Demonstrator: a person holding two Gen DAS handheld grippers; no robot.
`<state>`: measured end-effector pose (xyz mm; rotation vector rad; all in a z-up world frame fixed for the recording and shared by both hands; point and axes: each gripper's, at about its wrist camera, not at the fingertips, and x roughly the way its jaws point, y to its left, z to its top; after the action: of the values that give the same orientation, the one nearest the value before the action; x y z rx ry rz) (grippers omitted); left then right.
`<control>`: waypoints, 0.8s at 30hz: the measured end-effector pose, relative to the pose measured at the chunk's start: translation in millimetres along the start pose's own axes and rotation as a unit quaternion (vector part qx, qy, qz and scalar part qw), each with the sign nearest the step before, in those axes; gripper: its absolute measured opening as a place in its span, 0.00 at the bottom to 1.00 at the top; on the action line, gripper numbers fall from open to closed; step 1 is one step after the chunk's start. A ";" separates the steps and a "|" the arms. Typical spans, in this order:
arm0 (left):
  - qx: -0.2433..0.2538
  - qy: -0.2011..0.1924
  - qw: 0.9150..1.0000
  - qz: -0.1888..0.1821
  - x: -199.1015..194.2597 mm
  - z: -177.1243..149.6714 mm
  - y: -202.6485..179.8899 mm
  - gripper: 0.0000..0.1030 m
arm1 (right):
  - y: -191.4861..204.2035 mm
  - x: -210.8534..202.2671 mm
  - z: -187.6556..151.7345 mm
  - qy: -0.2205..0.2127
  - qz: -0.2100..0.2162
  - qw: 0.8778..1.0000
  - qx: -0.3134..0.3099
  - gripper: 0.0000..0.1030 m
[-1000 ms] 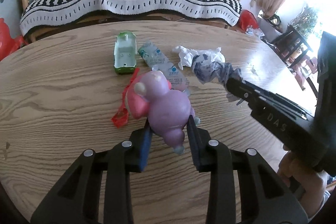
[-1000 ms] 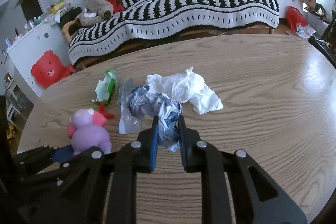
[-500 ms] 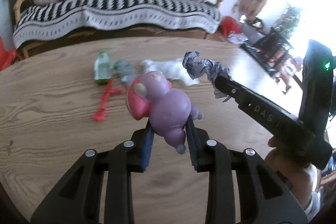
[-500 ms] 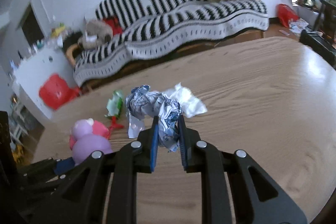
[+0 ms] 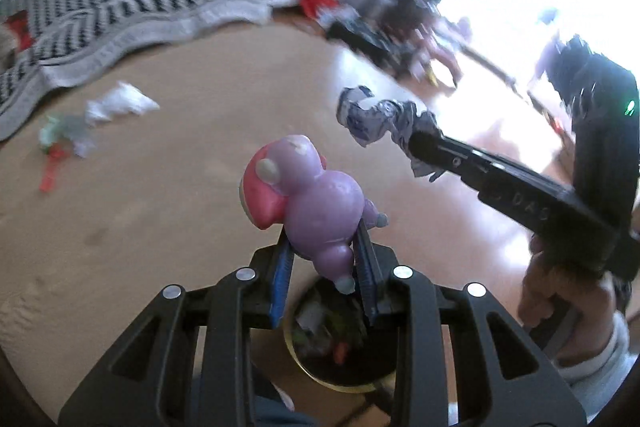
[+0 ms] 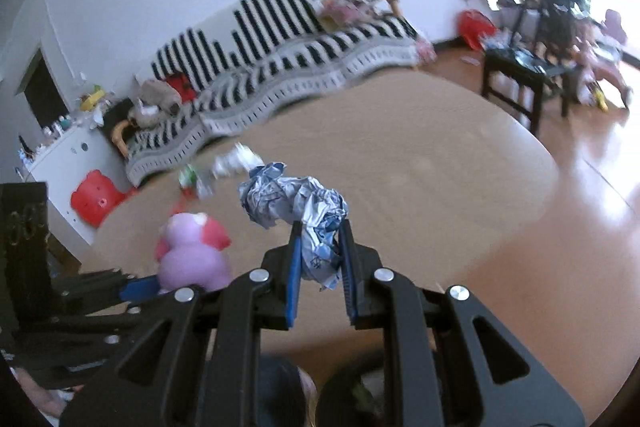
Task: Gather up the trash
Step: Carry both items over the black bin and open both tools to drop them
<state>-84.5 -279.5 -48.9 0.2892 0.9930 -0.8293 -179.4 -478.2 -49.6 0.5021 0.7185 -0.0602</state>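
Wooden and oval, the table (image 6: 400,163) fills both views, motion-blurred, with a black-and-white striped sofa (image 6: 280,43) along the white wall behind it; and the trash is up in the air: the right gripper (image 6: 320,263) has its blue pads pinched onto a crumpled wad of blue-and-white printed paper (image 6: 296,207), the loose end of the wad bulging out past the fingertips, clear of the tabletop; beside it, the left gripper (image 5: 324,259) clamps a purple and pink toy figure (image 5: 312,203) by its lower body, head pointing away from the camera, feet hanging between the pads; from the left wrist view the right gripper (image 5: 416,147) crosses in from the right with the same paper wad (image 5: 380,115) at its tip, held near the toy but not touching it, and a hand (image 5: 560,291) in a light cuff grips its handle; right below the toy, past the near edge of the table, sits a round bin (image 5: 340,347) with a yellowish rim, dark inside, scraps of something already in it; back on the table, well apart from both grippers, a crumpled white tissue (image 5: 120,103) lies towards the sofa; just beside it a blurred cluster of green and clear packaging (image 5: 64,131), and a red wrapper strip (image 5: 50,175) nearer the camera; a dark side table (image 6: 528,71) stands off to the right by the bright window.
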 end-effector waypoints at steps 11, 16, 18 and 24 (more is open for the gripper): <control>-0.001 0.179 0.983 -0.038 115.5 -78.8 -50.8 0.28 | -107.4 36.1 -143.9 0.168 0.000 0.976 0.136 0.18; 0.004 0.199 0.980 -0.022 131.1 -82.4 -53.3 0.28 | -122.4 45.6 -152.9 0.183 0.000 0.972 0.147 0.18; 0.005 0.207 0.978 -0.019 137.5 -83.2 -54.1 0.28 | -125.1 51.5 -155.5 0.191 0.001 0.969 0.158 0.18; 0.007 0.206 0.979 0.004 143.8 -77.5 -61.3 0.90 | -140.4 53.3 -148.3 0.184 0.021 0.959 0.215 0.87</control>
<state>-137.5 -346.0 -201.2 0.4906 1.3711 -0.7841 -261.5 -527.3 -237.8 0.9621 1.0665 -0.0853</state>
